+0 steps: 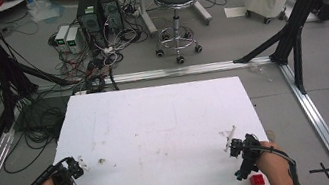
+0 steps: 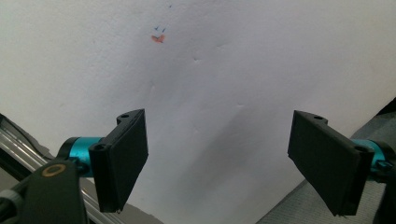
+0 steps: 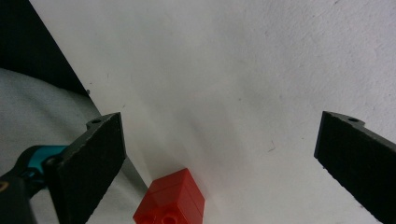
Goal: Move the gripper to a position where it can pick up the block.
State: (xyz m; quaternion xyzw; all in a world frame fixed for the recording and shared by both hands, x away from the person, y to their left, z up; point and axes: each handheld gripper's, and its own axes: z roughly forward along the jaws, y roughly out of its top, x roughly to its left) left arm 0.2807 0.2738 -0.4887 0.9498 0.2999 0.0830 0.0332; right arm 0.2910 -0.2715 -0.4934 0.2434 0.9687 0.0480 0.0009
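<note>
Seemingly nothing is picked up yet. The red block (image 1: 256, 180) sits at the table (image 1: 157, 124)'s near edge, about five o'clock on the board, just beside the right gripper (image 1: 230, 140), whose jaws stand wide apart and empty over it. Over at seven o'clock the left gripper (image 1: 81, 163) hovers above bare white surface, likewise spread and holding nothing. Grasping the block remains to be done.

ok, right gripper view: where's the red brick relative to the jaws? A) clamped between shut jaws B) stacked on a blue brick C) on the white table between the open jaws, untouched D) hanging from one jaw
C: the red brick sits on the white table low between the right gripper's wide-open jaws, touching neither.
</note>
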